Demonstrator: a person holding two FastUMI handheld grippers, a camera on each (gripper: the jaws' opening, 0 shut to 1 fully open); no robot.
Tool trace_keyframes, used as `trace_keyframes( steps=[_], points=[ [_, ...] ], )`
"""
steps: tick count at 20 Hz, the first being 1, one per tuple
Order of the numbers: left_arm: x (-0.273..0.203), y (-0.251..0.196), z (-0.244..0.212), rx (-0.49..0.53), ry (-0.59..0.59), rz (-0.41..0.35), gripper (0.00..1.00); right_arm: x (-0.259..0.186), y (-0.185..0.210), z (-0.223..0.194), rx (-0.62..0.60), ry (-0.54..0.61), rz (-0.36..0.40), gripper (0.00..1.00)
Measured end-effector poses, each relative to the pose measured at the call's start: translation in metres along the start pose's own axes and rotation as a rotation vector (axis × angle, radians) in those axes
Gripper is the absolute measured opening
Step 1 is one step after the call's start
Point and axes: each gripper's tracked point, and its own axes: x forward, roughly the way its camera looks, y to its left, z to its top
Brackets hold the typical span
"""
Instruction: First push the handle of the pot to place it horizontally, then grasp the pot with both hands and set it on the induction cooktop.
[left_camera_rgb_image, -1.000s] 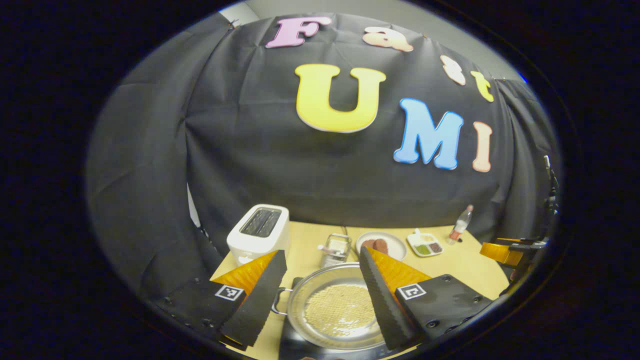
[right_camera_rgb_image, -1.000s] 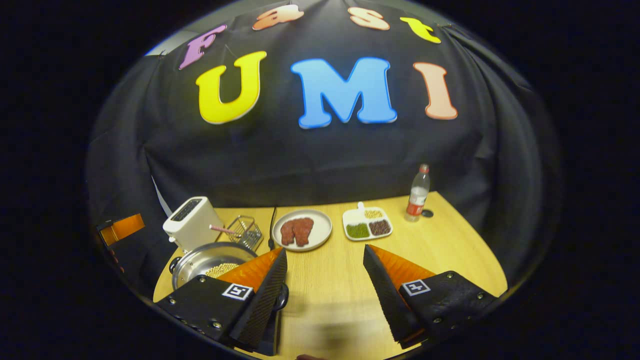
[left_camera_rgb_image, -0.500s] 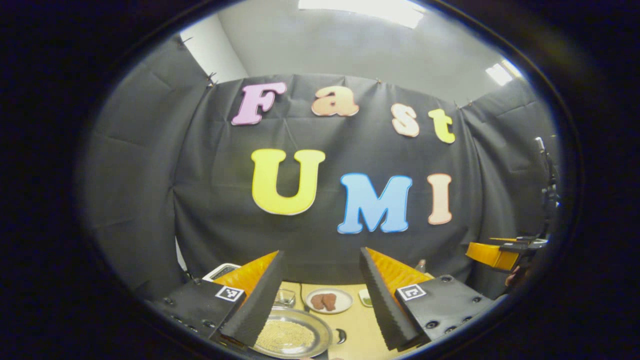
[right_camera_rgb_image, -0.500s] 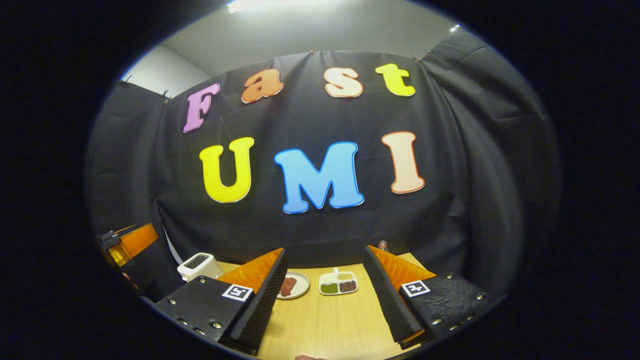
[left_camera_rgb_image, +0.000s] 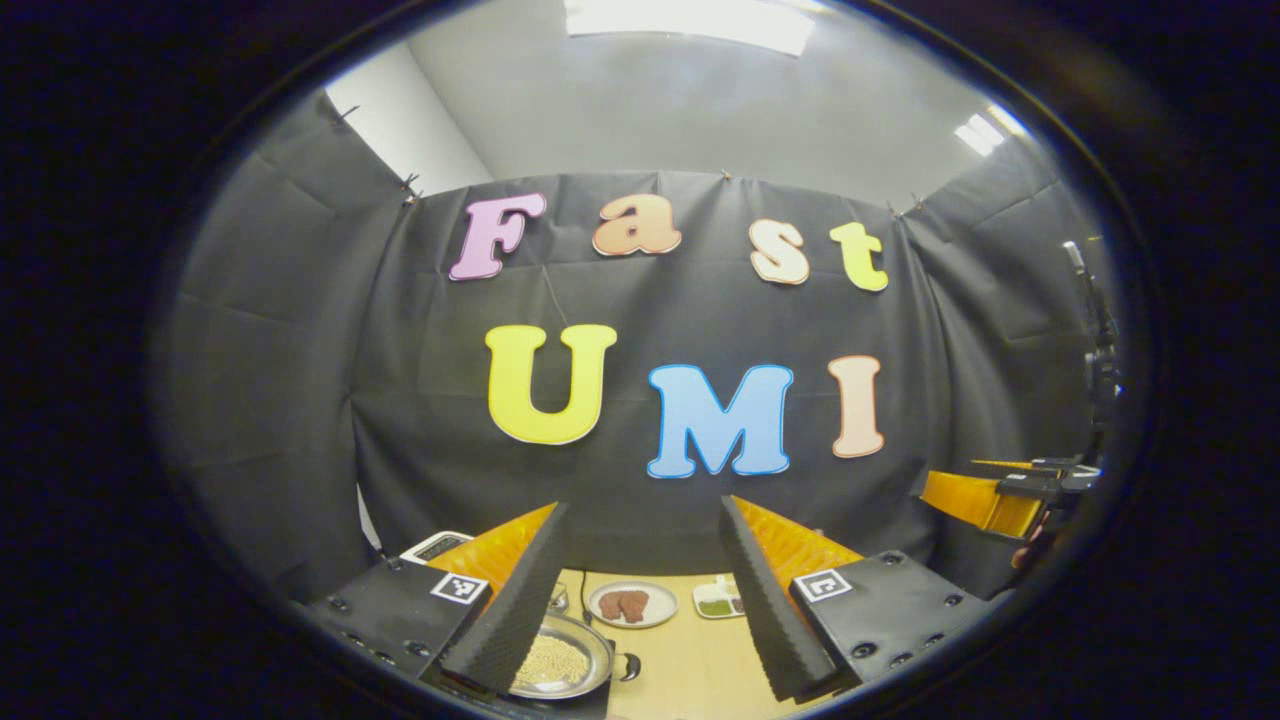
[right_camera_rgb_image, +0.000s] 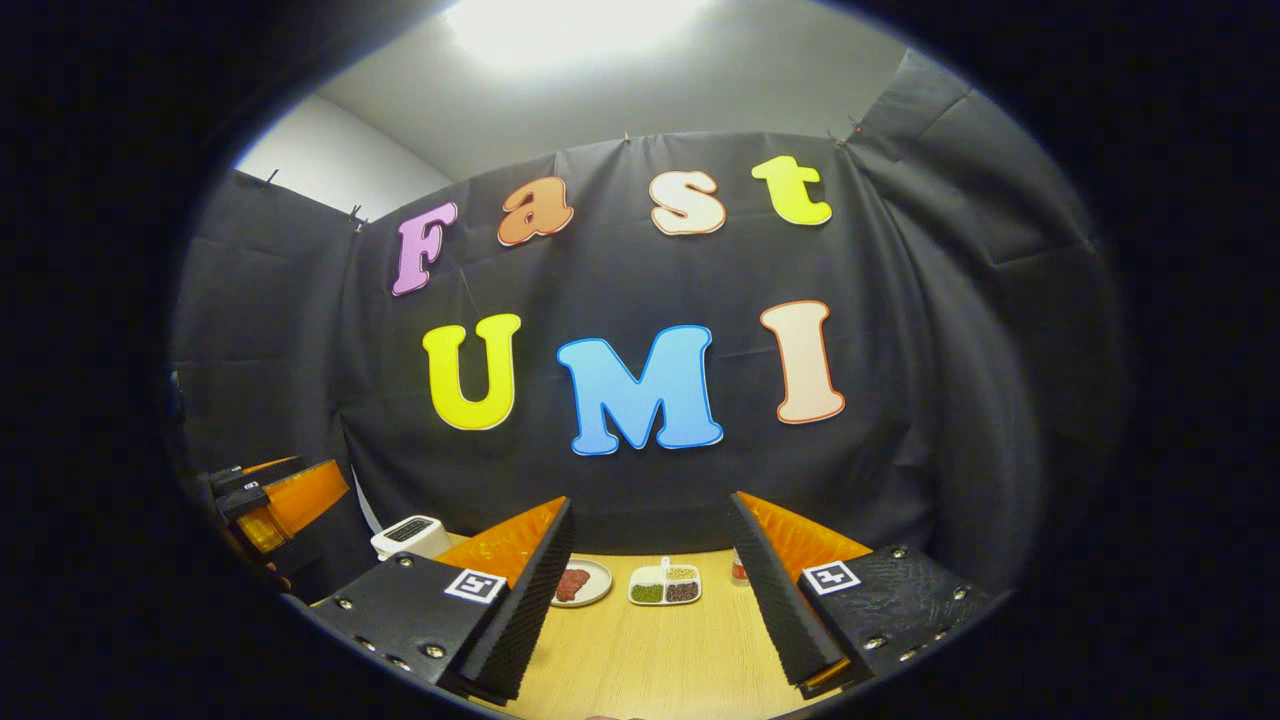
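**Pot on the cooktop, both grippers clear**

Pot (left_camera_rgb_image: 556, 663) is what I check first: in the left gripper view it sits low and near, just past my left gripper's (left_camera_rgb_image: 632, 600) left finger, a shallow steel pan with pale grains across its bottom. A dark flat slab under it reads to me as the induction cooktop (left_camera_rgb_image: 590, 708), so I judge the pot to be resting there, though only a sliver of that slab is visible. One small dark side handle (left_camera_rgb_image: 629, 666) sticks out to the right of the rim, roughly level; the other side is hidden behind my finger.

Nothing is held. The left gripper's jaws stand wide apart with only air and the far table between them. The right gripper (right_camera_rgb_image: 650, 600) is the same in its own view: jaws spread, nothing pressed, bare wooden table (right_camera_rgb_image: 650, 660) below. Both grippers are tipped up toward the booth wall, well apart from the pot.

Outward from the pot I see a plate of meat (left_camera_rgb_image: 631, 604), a divided dish (left_camera_rgb_image: 718, 600) of beans beside it, and the toaster (right_camera_rgb_image: 411, 534) at the table's left end.

My reading: the handle push and the two-handed carry look done, and the placing appears finished. What is left, if anything, is confirming that the pot sits square on the cooktop, which I cannot settle from here.
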Motion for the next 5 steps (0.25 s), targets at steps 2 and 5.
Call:
trace_keyframes(
  steps=[2, 5],
  points=[
    [-0.007, -0.009, 0.001, 0.014, -0.012, -0.027, 0.96, -0.010, -0.005, 0.001, -0.001, -0.007, -0.021, 0.93],
    [-0.013, -0.005, 0.000, 0.060, -0.005, -0.042, 0.95, -0.022, -0.008, 0.002, 0.007, -0.001, -0.066, 0.93]
  ],
)
